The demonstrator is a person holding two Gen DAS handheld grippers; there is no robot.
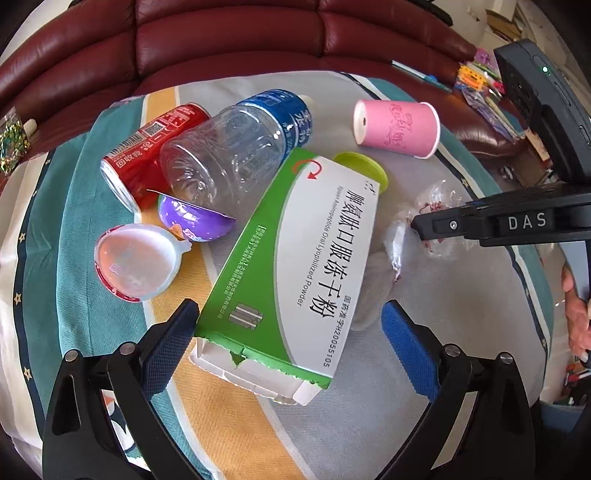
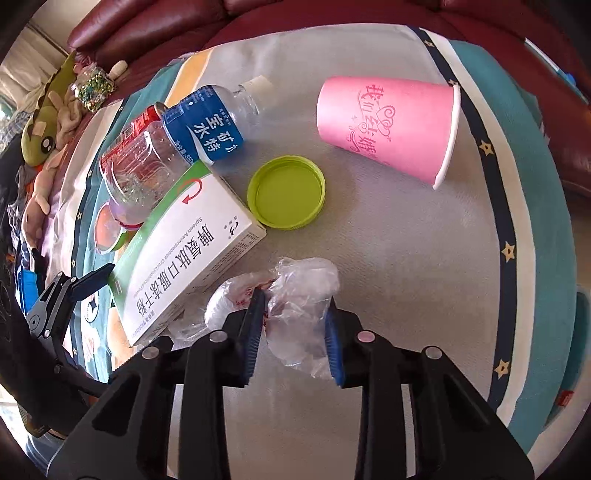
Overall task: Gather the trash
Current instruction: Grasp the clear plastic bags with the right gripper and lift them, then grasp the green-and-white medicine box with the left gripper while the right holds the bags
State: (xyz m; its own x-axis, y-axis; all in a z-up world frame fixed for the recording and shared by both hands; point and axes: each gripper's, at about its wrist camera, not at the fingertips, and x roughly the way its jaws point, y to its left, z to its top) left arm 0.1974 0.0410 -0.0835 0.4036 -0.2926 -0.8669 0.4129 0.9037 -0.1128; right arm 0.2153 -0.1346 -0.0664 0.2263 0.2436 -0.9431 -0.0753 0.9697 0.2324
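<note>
Around the grippers, trash lies close together on a striped cloth [image 2: 369, 258] spread over a dark red sofa [image 1: 229, 33]. A clear bottle [image 1: 236, 147] rests on a red can [image 1: 147, 155] and on the far end of a green and white box [image 1: 295, 258]. Under the bottle is a purple cup [image 1: 192, 218], and beside it a sealed cup with a red rim [image 1: 133, 258]. A green lid [image 2: 286, 192] lies just beside the box corner, and a pink cup [image 2: 391, 129] lies on its side further away. At the left edge of the right wrist view are a green plush toy [image 2: 44, 122] and a glitter jar [image 2: 92, 86].

The box reads "Spleen Aminopeptide Oral Lyophilized Powder" with Chinese text and the number H20055105. The bottle has a blue label with Chinese characters. The right tool shows "DAS".

The left gripper [image 1: 288, 332] has its jaws wide apart, one on each side of the near end of the box; whether the pads touch it I cannot tell. The right gripper [image 2: 295, 332] is clenched on a crumpled plastic wrapper [image 2: 299, 291], which lies on the cloth next to the box.
</note>
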